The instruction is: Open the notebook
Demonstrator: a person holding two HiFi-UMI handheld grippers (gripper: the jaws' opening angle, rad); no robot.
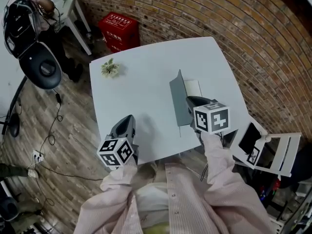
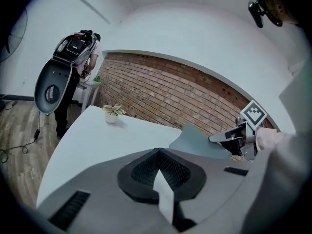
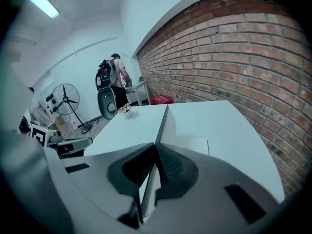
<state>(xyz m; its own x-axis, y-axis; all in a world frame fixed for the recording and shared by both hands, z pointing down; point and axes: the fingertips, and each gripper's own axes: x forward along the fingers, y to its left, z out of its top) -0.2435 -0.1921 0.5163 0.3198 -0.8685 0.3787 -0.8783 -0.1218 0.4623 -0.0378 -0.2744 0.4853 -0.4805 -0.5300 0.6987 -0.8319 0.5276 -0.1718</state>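
The notebook lies on the white table (image 1: 146, 82), right of centre. Its grey cover (image 1: 178, 101) stands lifted nearly upright on edge, with a white page (image 1: 193, 87) flat beneath it. My right gripper (image 1: 188, 102) is shut on the cover's near edge. In the right gripper view the thin cover (image 3: 162, 123) runs straight out from between the closed jaws of that gripper (image 3: 155, 147). My left gripper (image 1: 127, 120) hovers over the table's near left part, shut and holding nothing. The left gripper view looks past its jaws (image 2: 157, 152) to the raised cover (image 2: 197, 143) and the right gripper (image 2: 229, 138).
A small potted plant (image 1: 110, 68) sits at the table's far left corner. Beyond the table are a red crate (image 1: 118, 28), a black chair (image 1: 41, 67) and a person with a backpack (image 1: 27, 9). A white stand (image 1: 273, 152) is at the near right, by the brick wall (image 1: 219, 13).
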